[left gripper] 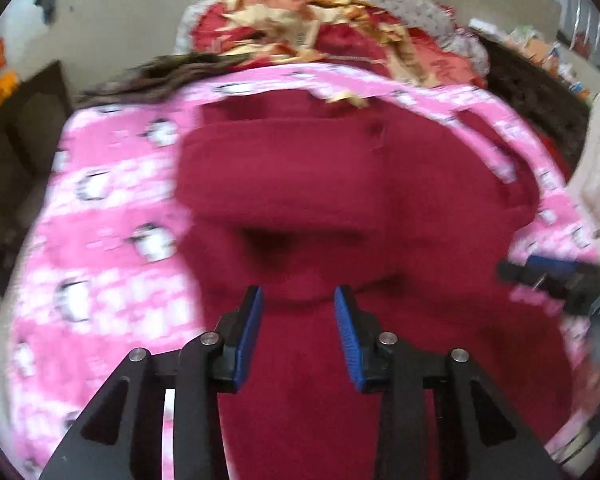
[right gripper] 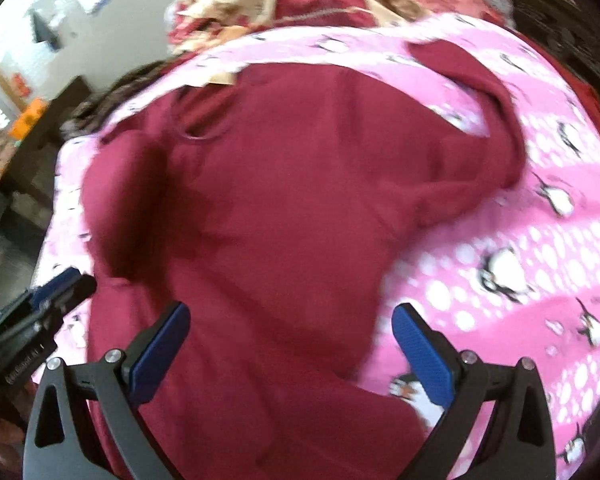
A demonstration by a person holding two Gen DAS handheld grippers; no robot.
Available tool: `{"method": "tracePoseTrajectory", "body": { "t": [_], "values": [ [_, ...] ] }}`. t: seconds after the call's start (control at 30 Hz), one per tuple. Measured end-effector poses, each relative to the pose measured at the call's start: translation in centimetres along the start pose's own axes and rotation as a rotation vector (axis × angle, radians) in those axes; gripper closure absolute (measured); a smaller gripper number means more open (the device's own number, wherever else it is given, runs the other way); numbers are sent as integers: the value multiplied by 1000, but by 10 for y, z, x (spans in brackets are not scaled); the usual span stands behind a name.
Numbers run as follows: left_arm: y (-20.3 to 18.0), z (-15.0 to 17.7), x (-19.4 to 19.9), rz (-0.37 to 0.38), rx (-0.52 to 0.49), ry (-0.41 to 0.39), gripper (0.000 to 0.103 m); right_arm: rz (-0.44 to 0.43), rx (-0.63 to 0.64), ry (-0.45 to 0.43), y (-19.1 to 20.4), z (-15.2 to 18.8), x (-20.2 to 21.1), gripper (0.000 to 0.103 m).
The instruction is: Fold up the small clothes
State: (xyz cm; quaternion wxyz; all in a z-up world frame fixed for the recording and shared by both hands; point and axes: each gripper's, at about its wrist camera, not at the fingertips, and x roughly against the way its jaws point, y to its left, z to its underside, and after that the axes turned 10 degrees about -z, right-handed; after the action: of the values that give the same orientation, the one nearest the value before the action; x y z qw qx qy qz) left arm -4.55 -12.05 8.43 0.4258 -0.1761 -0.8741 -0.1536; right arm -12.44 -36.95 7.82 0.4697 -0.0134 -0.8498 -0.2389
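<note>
Below both grippers, a dark red sweater (right gripper: 284, 184) lies spread on a pink blanket (right gripper: 520, 248) printed with penguins, with a heap of red and gold cloth (left gripper: 320, 28) beyond its far edge.

The left gripper (left gripper: 298, 320) hangs over the near part of the sweater with its blue pads a small way apart; nothing is pinched between them, and only the cloth lying underneath shows through the gap. The right gripper (right gripper: 292, 344) stands wide open over the sweater's near hem, also holding nothing. Each tool shows at the edge of the other's view, so the two are side by side, left of centre and right of centre over the garment.

On the left gripper's side, one sleeve (right gripper: 124, 184) seems already laid in over the body, forming a thick fold. On the far right side, the other sleeve (right gripper: 472, 92) reaches out onto the blanket, away from the body.

The step in hand looks like the gap between two folds: both tools empty, one side done. Next, probably, the right gripper must reach ahead and to its right, close on the outlying sleeve near its cuff, and carry it across the body. Both views are blurred, so fine creases cannot be judged.
</note>
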Motion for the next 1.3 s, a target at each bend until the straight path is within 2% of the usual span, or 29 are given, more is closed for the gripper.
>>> {"method": "tracePoseTrajectory", "body": {
  "t": [0.07, 0.13, 0.23, 0.3, 0.37, 0.43, 0.47, 0.53, 0.57, 0.6, 0.67, 0.77, 0.9, 0.97, 1.0, 1.03, 1.1, 1.17, 1.23, 1.3],
  "values": [
    [13, 7, -12, -76, 8, 29, 87, -43, 60, -6, 17, -6, -3, 0],
    [33, 13, -30, -136, 60, 89, 87, -110, 133, -20, 43, -16, -6, 1],
    [51, 19, -46, -137, 130, 133, 87, -183, 241, -24, 87, -31, -18, 2],
    [54, 19, -53, -132, 150, 145, 87, -175, 360, -14, 121, -37, -33, 3],
    [54, 18, -58, -127, 160, 152, 87, -111, 463, 12, 145, -41, -53, 7],
    [53, 18, -61, -125, 164, 153, 87, -43, 544, 61, 164, -43, -80, 21],
    [53, 18, -63, -123, 164, 152, 87, -23, 560, 85, 167, -43, -92, 24],
    [50, 14, -67, -121, 164, 153, 87, 2, 558, 122, 165, -48, -113, 44],
    [50, 15, -68, -118, 165, 154, 87, 2, 548, 127, 162, -50, -118, 64],
    [49, 15, -69, -117, 165, 155, 87, -3, 520, 120, 157, -55, -117, 72],
    [51, 14, -71, -116, 162, 156, 87, -87, 390, 67, 137, -68, -99, 80],
    [48, 12, -73, -122, 157, 157, 87, -154, 239, -32, 104, -76, -63, 81],
    [43, 9, -76, -131, 158, 154, 87, -143, 14, -152, 40, -65, -23, 80],
    [40, 7, -79, -132, 162, 155, 87, -128, -103, -152, 10, -52, -20, 65],
    [39, 6, -78, -133, 163, 155, 87, -124, -176, -112, -7, -42, -24, 53],
    [39, 6, -77, -134, 163, 154, 87, -130, -208, -74, -16, -34, -26, 52],
    [41, 4, -72, -135, 162, 141, 87, -143, -219, -7, -21, -23, -29, 52],
    [44, 4, -69, -129, 163, 125, 87, -168, -179, -3, -10, -19, -24, 52],
    [47, 1, -69, -112, 169, 116, 87, -245, -92, 1, 18, -29, -20, 51],
    [52, -1, -73, -97, 182, 124, 87, -344, 9, 18, 54, -48, -27, 45]
  ]
}}
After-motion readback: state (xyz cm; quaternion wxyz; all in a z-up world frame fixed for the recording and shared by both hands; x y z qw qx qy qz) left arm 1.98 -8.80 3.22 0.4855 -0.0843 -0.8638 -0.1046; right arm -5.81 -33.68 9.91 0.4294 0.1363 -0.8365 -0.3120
